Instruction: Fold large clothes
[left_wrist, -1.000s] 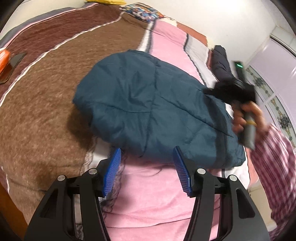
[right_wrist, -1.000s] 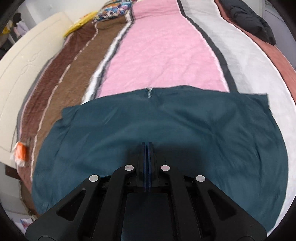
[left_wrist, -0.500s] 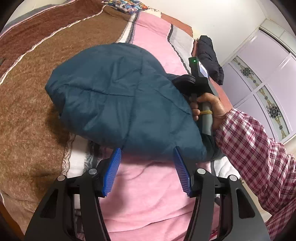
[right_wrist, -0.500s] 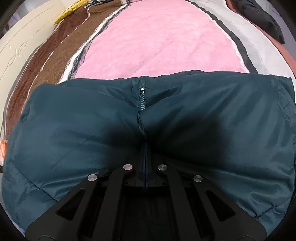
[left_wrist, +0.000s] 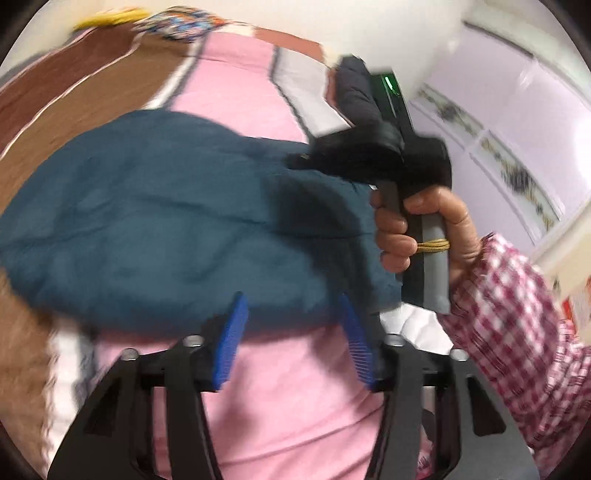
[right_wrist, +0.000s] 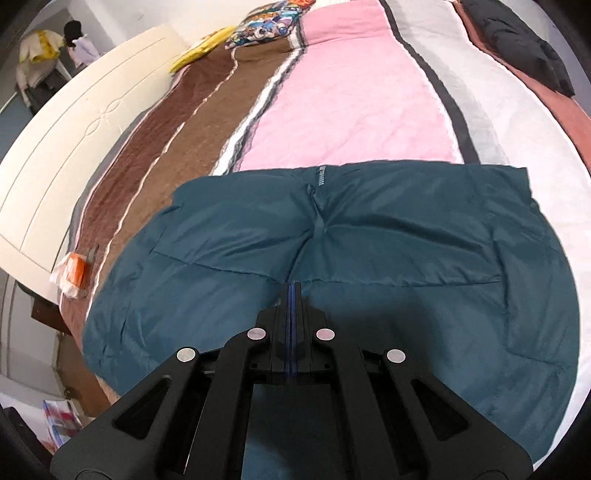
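1. Pinching the teal padded jacket (right_wrist: 332, 266), the right claw (right_wrist: 291, 295) has its jaws pressed together on the fabric by the zipper (right_wrist: 320, 176).
2. Left claw (left_wrist: 291, 325) hangs wide and empty just short of the jacket's near edge.
3. Jacket lies across the bed (right_wrist: 351, 110), over the pink stripe.
4. My call: carry the fold low and level, then let the left claw pin the edge.

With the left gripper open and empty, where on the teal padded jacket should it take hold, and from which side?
Grip the jacket's near hem, hanging just ahead of the left gripper. Come in straight, low over the pink blanket: that edge is free and thin enough to fit.
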